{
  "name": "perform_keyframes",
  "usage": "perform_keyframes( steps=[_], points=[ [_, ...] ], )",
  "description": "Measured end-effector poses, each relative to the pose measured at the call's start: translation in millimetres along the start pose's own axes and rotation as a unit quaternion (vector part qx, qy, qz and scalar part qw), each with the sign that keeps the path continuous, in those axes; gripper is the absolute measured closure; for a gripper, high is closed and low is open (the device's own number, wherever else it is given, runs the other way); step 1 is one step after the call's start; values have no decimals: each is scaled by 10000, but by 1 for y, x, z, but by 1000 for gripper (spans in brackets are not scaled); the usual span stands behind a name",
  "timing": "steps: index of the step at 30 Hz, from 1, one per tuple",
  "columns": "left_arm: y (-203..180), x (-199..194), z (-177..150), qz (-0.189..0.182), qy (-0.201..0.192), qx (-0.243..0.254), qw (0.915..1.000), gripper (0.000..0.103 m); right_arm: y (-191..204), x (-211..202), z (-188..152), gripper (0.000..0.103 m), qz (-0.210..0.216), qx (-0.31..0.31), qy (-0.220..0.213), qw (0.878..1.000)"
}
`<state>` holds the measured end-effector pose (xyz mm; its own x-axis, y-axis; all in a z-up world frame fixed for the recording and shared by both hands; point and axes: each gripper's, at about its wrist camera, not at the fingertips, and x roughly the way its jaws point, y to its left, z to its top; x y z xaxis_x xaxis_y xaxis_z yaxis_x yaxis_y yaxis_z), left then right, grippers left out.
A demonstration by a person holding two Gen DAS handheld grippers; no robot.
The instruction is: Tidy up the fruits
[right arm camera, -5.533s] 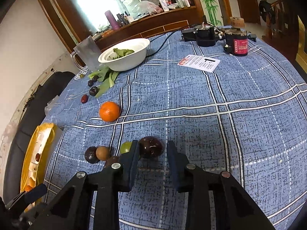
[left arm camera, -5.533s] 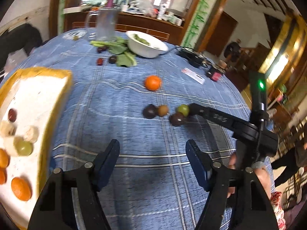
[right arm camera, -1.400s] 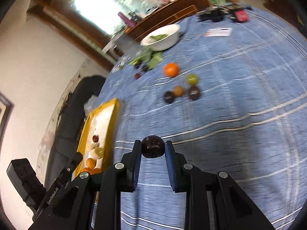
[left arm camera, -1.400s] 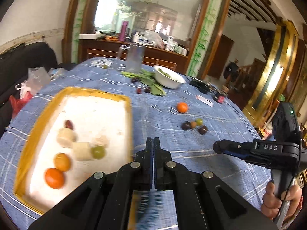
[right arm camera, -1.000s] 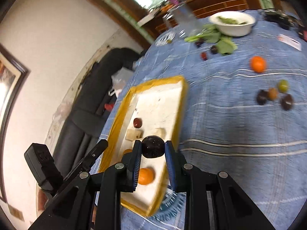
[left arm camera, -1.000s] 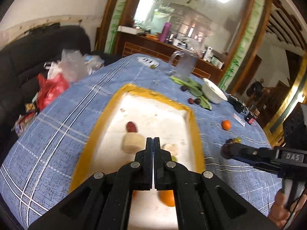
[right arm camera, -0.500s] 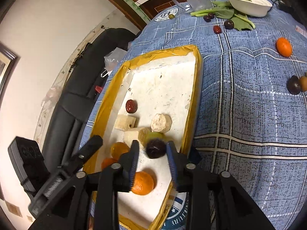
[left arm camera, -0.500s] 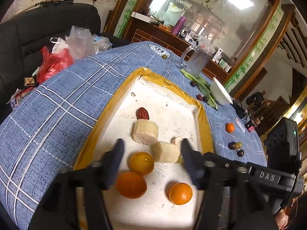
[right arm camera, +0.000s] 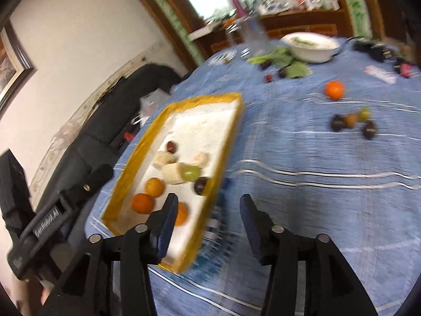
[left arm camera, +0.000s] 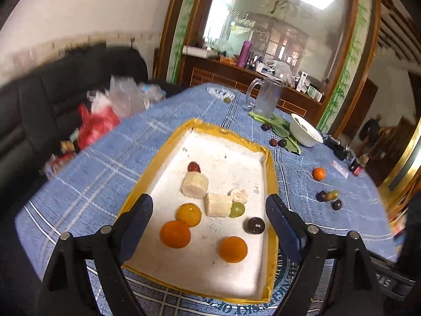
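Observation:
A yellow-rimmed white tray (left arm camera: 271, 168) (right arm camera: 229, 142) lies on the blue checked tablecloth. In it are three oranges, banana pieces, a green grape (left arm camera: 236, 208), a red date (left arm camera: 194, 167) and a dark plum (left arm camera: 254, 225) (right arm camera: 201, 185) near its right rim. My left gripper (left arm camera: 208, 226) is open and empty, held above the tray's near end. My right gripper (right arm camera: 208, 218) is open and empty, above the tray's right rim and the cloth. An orange (right arm camera: 334, 89) (left arm camera: 319, 173) and a cluster of small fruits (right arm camera: 351, 123) (left arm camera: 329, 198) lie loose on the cloth.
A white bowl (left arm camera: 305, 131) with greens, leaves with dark fruits beside them (left arm camera: 279, 138), and a glass jug (left arm camera: 265, 100) stand at the far side. A card and small devices (right arm camera: 381, 73) lie far right. A black sofa with bags (left arm camera: 105, 110) is left of the table.
My right gripper has opened and let the dark plum go into the tray, then drawn back to the right. My left gripper has opened wide above the tray.

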<state>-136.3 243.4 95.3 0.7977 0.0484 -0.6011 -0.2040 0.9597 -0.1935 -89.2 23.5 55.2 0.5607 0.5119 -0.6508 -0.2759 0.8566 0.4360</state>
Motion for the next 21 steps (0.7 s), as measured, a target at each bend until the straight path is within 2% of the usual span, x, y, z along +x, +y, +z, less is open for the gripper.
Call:
perform_keyframes(
  steps=[3,6,9,12,17,20,21],
  points=[
    [-29,-9,-1,79,-126,397,9991,9,-22,-24,-7,47,-286,47,-173,9994],
    [-58,-17,-6,-310,-108,647,9974,8,-47,-42,-9,46,-527,151,-269,9981],
    [-89,-15,-15,-838,186,874,9925,8,-72,-55,-10,46,-617,322,-305,9971],
    [-113,-9,-24,-1043,400,1079,9879,8,-92,-66,-11,47,-668,508,-368,9958],
    [-143,-4,-29,-1063,453,1193,9861,8,-118,-76,-14,46,-820,622,-450,9937],
    [-151,-7,-32,-1423,500,1095,9825,8,-128,-85,-14,46,-775,761,-502,9928],
    [-155,-6,-34,-1413,519,1169,9817,8,-130,-87,-15,46,-810,748,-534,9925]
  ],
)
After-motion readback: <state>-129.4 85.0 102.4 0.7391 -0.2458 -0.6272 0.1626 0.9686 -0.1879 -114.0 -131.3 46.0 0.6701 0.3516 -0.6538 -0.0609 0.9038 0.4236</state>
